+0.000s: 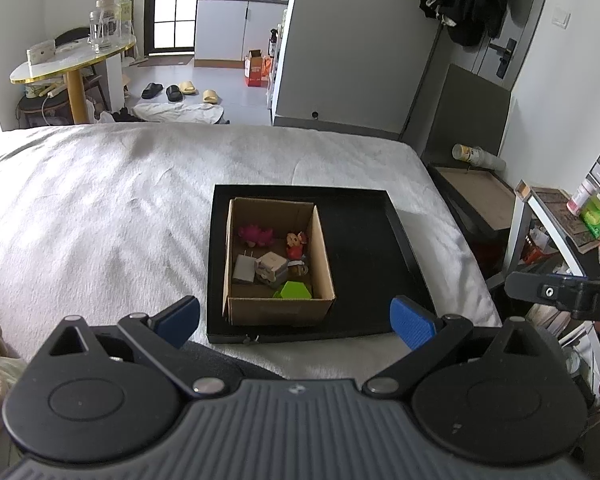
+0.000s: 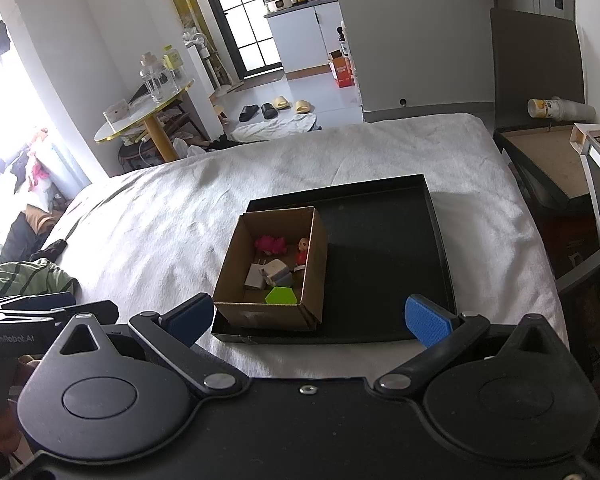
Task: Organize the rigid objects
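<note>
A brown cardboard box [image 1: 278, 310] [image 2: 260, 314] stands in the left part of a black tray [image 1: 364, 248] [image 2: 384, 248] on the white bed. Inside lie a pink toy [image 1: 256, 235] [image 2: 271, 243], a small red figurine [image 1: 296, 245] [image 2: 302, 251], a white charger plug [image 1: 244, 270] [image 2: 255, 276], a grey-white block [image 1: 272, 266] [image 2: 278, 270] and a green hexagonal piece [image 1: 294, 291] [image 2: 282, 296]. My left gripper [image 1: 296, 322] hangs open in front of the box, holding nothing. My right gripper [image 2: 310, 318] is open too, near the tray's front edge, also with nothing between its fingers.
The white bedspread [image 1: 100, 208] [image 2: 160, 216] surrounds the tray. A dark side table [image 1: 476, 192] [image 2: 540, 160] with a tipped cup stands right of the bed. A round table [image 1: 72, 60] with bottles and slippers [image 1: 172, 90] lie beyond the bed's far edge.
</note>
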Demonstrator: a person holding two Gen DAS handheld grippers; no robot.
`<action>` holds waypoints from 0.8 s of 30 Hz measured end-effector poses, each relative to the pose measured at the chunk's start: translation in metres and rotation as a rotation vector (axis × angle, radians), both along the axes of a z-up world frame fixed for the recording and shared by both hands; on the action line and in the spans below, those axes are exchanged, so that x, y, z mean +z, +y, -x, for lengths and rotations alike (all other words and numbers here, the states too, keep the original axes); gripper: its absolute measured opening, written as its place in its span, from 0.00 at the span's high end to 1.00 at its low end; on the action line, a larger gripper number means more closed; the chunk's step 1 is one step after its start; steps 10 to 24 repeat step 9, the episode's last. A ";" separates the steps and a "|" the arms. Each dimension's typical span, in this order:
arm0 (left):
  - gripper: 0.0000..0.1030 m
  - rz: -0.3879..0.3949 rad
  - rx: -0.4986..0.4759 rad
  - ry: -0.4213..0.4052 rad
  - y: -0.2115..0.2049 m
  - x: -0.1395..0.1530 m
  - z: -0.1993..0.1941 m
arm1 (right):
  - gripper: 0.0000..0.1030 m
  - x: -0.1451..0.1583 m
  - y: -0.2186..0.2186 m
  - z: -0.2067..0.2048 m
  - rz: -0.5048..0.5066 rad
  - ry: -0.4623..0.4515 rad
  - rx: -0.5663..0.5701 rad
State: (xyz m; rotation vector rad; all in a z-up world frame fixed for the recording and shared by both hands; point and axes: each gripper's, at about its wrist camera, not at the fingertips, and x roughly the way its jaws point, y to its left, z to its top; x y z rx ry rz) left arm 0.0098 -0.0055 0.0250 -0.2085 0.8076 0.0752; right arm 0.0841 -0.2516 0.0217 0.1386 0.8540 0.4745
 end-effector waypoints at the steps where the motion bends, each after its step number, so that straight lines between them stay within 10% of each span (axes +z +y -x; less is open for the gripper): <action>1: 0.02 -0.001 -0.003 -0.003 -0.001 0.000 0.001 | 0.00 0.000 0.000 0.000 -0.001 0.000 -0.001; 24: 0.02 0.005 -0.019 -0.007 -0.001 -0.001 0.000 | 0.00 0.000 0.001 0.000 0.002 0.005 0.001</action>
